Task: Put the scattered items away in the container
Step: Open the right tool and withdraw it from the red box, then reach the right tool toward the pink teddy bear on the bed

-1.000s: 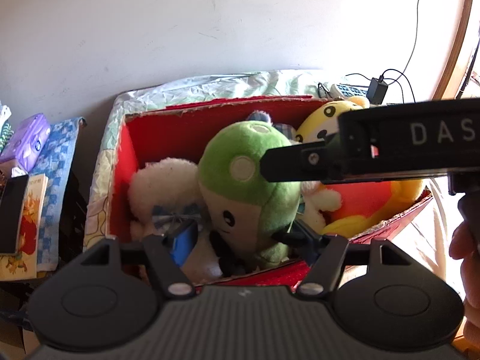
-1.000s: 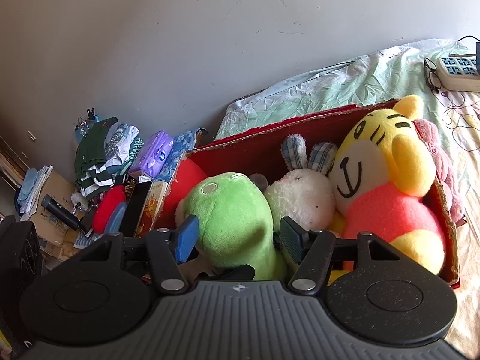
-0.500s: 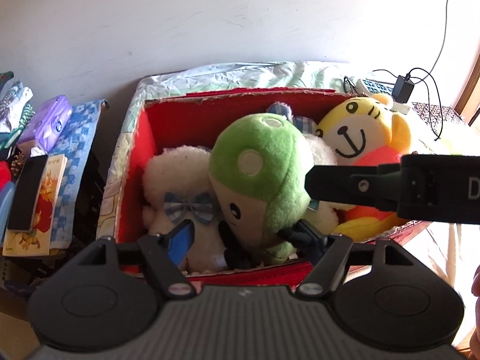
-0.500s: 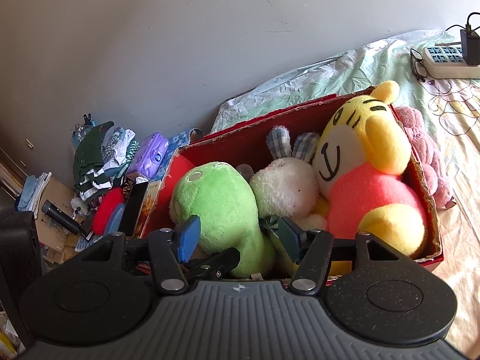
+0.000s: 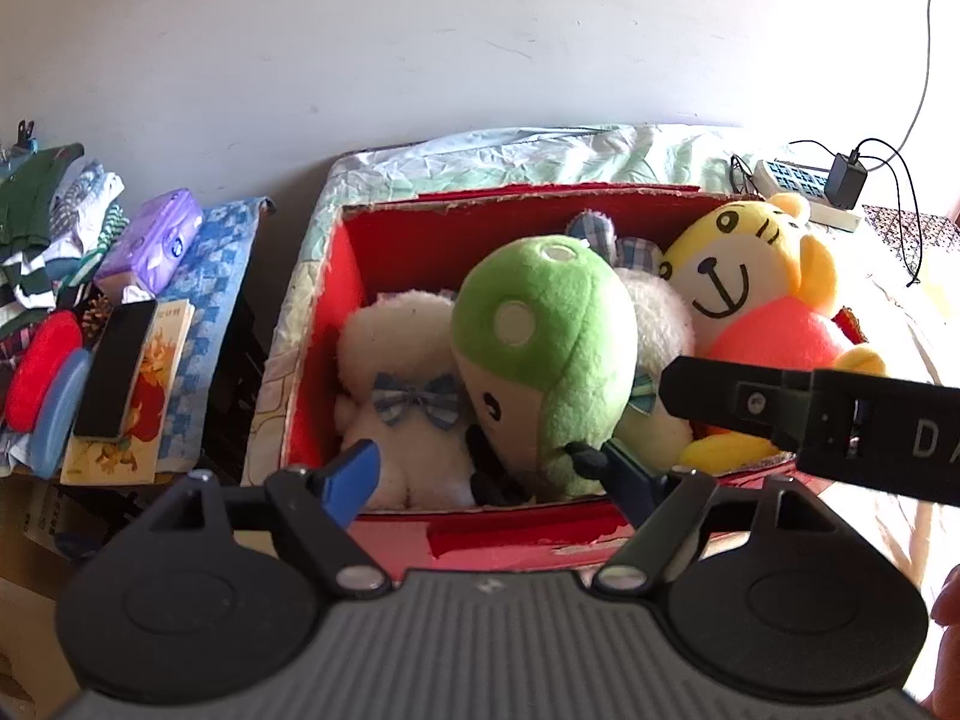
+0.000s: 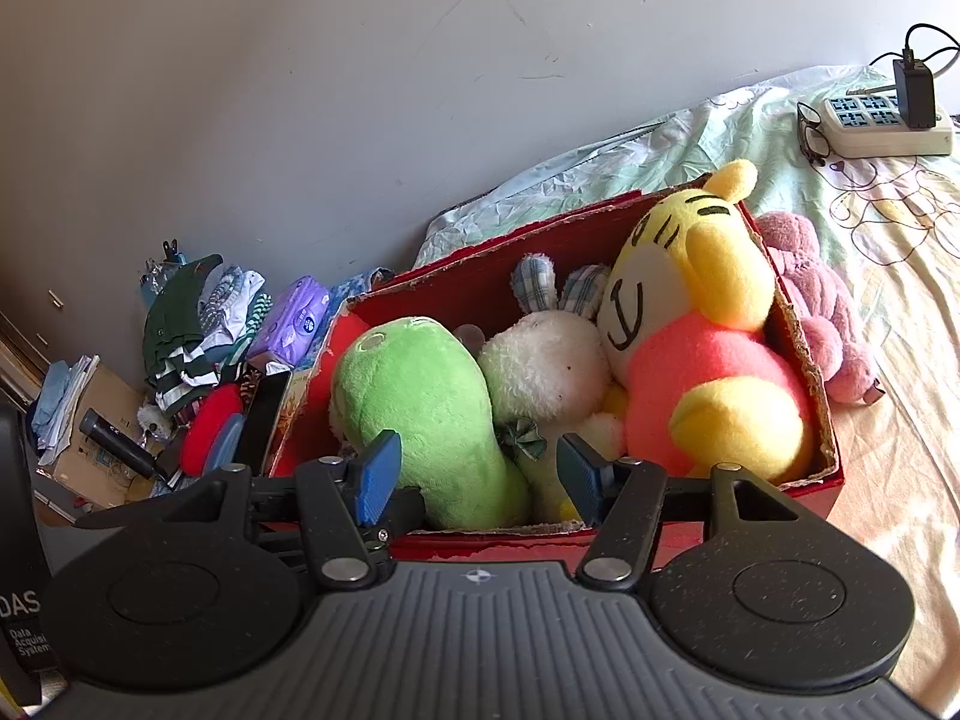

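Observation:
A red cardboard box (image 5: 336, 324) on the bed holds a green plush (image 5: 552, 324), a white plush with a blue bow (image 5: 402, 372), a white rabbit (image 6: 546, 366) and a yellow tiger (image 5: 750, 294). My left gripper (image 5: 489, 474) hovers at the box's near wall; its jaws are opening, with the green plush's lower end between them and the pads apart from it. My right gripper (image 6: 480, 477) stands open over the near wall, the green plush (image 6: 432, 408) and the rabbit's bow just beyond its pads. A pink plush (image 6: 822, 330) lies outside the box on the right.
A cluttered side stand left of the bed carries a purple tissue pack (image 5: 150, 240), a book (image 5: 144, 384), folded clothes (image 5: 42, 222) and a red object (image 5: 42, 366). A power strip (image 6: 882, 126) with a charger and glasses lies on the sheet at the far right. A wall runs behind.
The left gripper's jaws have spread wider and come off the green plush, which stays in the box. The left view has tilted down and drawn back. The right gripper has eased back slightly.

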`<state>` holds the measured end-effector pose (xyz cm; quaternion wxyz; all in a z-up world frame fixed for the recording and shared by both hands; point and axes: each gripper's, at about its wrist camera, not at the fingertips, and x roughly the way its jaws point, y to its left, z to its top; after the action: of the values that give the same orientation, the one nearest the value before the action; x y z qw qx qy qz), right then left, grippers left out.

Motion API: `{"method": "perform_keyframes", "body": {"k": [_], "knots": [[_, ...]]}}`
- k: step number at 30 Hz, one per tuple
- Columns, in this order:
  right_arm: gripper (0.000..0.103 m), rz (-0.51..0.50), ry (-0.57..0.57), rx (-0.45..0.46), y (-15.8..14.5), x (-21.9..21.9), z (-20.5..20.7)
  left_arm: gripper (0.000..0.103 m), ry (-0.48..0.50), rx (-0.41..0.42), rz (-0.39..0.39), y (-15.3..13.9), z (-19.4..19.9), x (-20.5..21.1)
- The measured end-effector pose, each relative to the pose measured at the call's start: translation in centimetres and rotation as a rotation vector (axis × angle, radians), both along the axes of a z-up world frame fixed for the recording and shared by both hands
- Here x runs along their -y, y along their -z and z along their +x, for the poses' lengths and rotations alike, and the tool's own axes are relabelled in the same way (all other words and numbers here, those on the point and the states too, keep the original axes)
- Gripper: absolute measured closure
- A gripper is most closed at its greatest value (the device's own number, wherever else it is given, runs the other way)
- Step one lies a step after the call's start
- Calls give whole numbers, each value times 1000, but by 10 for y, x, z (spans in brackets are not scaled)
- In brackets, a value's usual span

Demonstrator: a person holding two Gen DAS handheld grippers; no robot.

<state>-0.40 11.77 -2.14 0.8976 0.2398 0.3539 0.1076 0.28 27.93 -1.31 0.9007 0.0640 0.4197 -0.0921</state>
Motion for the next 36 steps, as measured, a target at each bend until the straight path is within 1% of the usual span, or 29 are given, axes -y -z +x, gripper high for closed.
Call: {"method": "perform_keyframes", "body": {"k": [7,12,17,20,24,28,31,34,36], "knots": [[41,8,-30,-7,3,3,3,21,-34,3,8,-2,-3,2],[41,-10,-67,2,0,9,2,21,-72,2,5,-3,-5,5],[41,-31,-129,34,-8,19,-4,19,-110,33,0,-10,-14,8],[41,-22,-172,56,-11,26,-9,17,-140,58,20,-12,-23,10],[41,-23,-227,85,-15,38,-17,17,-159,79,9,-17,-36,13],[41,-40,-260,123,-19,51,-26,17,-146,133,-12,-29,-51,26],[41,-42,-257,136,-18,65,-30,18,-118,164,-24,-34,-58,44],[41,-10,-249,129,-16,83,-32,18,-99,174,-30,-35,-60,60],[41,-9,-237,133,-16,94,-35,18,-84,180,-35,-35,-62,71]]}}
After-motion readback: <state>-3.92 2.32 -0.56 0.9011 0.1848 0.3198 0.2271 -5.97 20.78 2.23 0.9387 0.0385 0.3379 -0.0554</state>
